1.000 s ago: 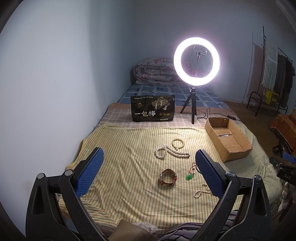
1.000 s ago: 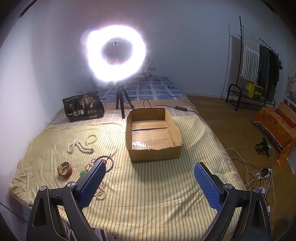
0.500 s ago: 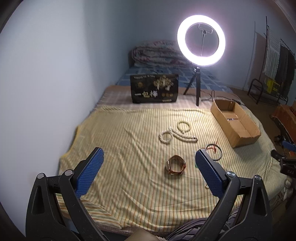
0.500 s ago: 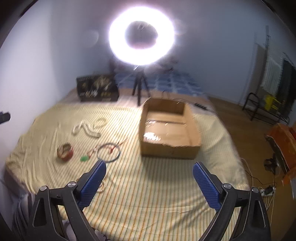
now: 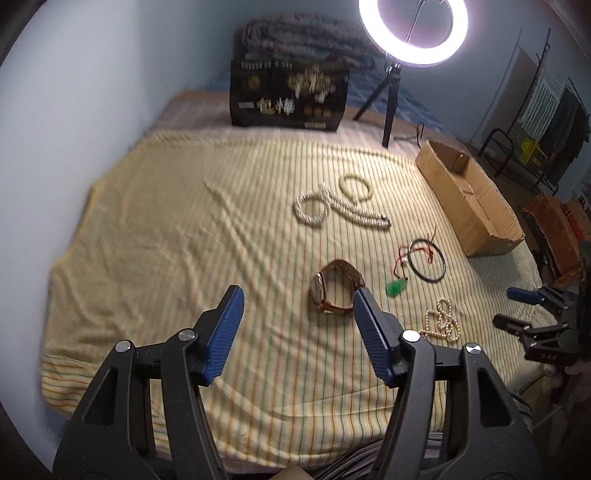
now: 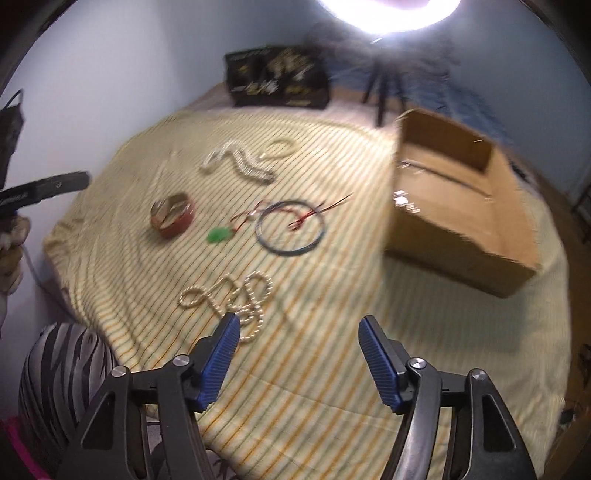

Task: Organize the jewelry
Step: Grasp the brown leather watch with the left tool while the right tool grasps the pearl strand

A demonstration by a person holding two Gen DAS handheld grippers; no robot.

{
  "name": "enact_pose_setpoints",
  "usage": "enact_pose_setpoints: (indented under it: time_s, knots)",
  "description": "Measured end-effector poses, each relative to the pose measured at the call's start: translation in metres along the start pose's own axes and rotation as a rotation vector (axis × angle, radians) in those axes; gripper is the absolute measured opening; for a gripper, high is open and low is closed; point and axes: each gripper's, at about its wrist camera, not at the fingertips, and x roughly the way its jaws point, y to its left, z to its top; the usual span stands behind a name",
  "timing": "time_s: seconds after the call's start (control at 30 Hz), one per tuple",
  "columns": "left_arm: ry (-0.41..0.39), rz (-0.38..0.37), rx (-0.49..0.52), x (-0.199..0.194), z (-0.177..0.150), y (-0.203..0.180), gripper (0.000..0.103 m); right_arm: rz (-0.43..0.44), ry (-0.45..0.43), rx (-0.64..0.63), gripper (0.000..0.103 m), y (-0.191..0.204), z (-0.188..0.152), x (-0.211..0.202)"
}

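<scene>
Jewelry lies on a yellow striped bedspread (image 5: 155,236). A brown leather watch (image 5: 338,291) sits just ahead of my open, empty left gripper (image 5: 297,306), by its right finger. A white pearl necklace (image 5: 340,208), a pale bead bracelet (image 5: 355,187), a black bangle (image 5: 428,260) with red cord and a green pendant (image 5: 396,288) lie beyond. A cream bead strand (image 6: 236,299) lies just ahead and left of my open, empty right gripper (image 6: 297,338). The watch (image 6: 171,214), bangle (image 6: 291,232) and pendant (image 6: 218,235) show there too. An open cardboard box (image 6: 461,210) stands right.
A black printed box (image 5: 288,94) and a ring light on a tripod (image 5: 412,33) stand at the far end of the bed. A wall runs along the left. A clothes rack (image 5: 535,122) stands far right. My right gripper also shows in the left wrist view (image 5: 535,314).
Both grippers have dropped and moved in toward the jewelry. The left one now hangs close over the watch, the right one close over the cream bead strand. Both stay open.
</scene>
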Motion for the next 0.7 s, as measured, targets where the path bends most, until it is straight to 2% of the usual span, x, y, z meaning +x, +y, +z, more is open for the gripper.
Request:
enact_pose_setpoints:
  time_s: [0.2,0.27,0.33,0.63,0.7]
  knots:
    - [0.069,-0.043,-0.022,0.033,0.001,0.000,0.055,0.088,0.085,-0.098,0.057,0.017,0.006,0.029]
    - [0.097,-0.052,-0.028,0.044,0.002,0.000,0.050,0.114,0.114,-0.114,0.057,0.021,0.007,0.036]
    - [0.119,-0.061,-0.034,0.054,0.002,-0.001,0.050,0.130,0.142,-0.130,0.057,0.024,0.009,0.044]
    - [0.177,-0.054,-0.034,0.091,0.007,-0.003,0.050,0.126,0.194,-0.176,0.057,0.038,0.009,0.063]
    - [0.184,-0.050,-0.033,0.097,0.008,-0.002,0.046,0.118,0.201,-0.189,0.057,0.042,0.009,0.065]
